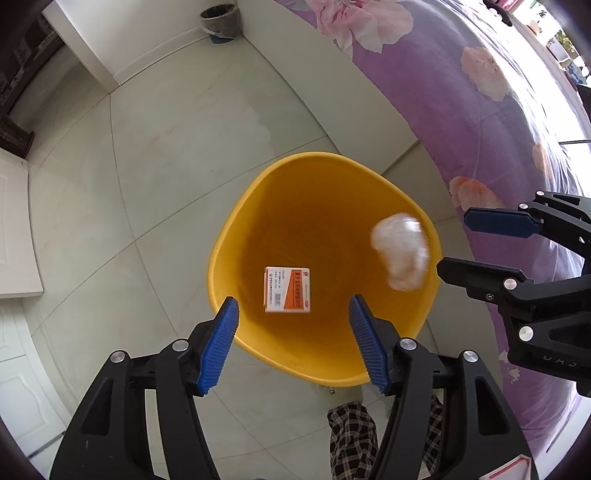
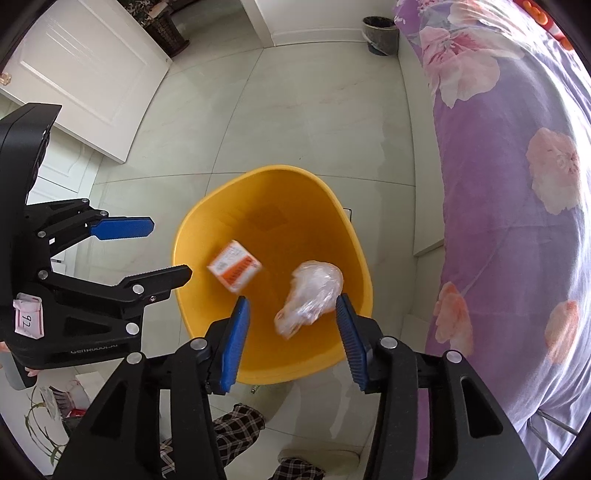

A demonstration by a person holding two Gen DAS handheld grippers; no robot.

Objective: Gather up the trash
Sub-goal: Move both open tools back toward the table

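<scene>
A yellow bin [image 1: 236,229] [image 2: 192,236] stands on the tiled floor beneath both grippers. Inside its mouth I see a white and orange box [image 1: 287,290] [image 2: 234,266] and a crumpled clear plastic bag [image 1: 400,251] [image 2: 310,295], the bag blurred. My left gripper [image 1: 293,306] [image 2: 170,249] points down over the bin's near rim, open, with the box below and free of its blue pads [image 1: 221,343]. My right gripper [image 2: 291,302] [image 1: 453,242] is open too; the bag lies between its fingers in the picture, untouched by them.
A bed with a purple flowered sheet [image 1: 461,122] [image 2: 498,184] runs along the right. A dark wastebasket [image 1: 219,22] [image 2: 380,33] stands by the far wall. A white door [image 2: 85,70] is at the left. A person's checked trouser legs [image 1: 351,439] [image 2: 236,432] are just behind the bin.
</scene>
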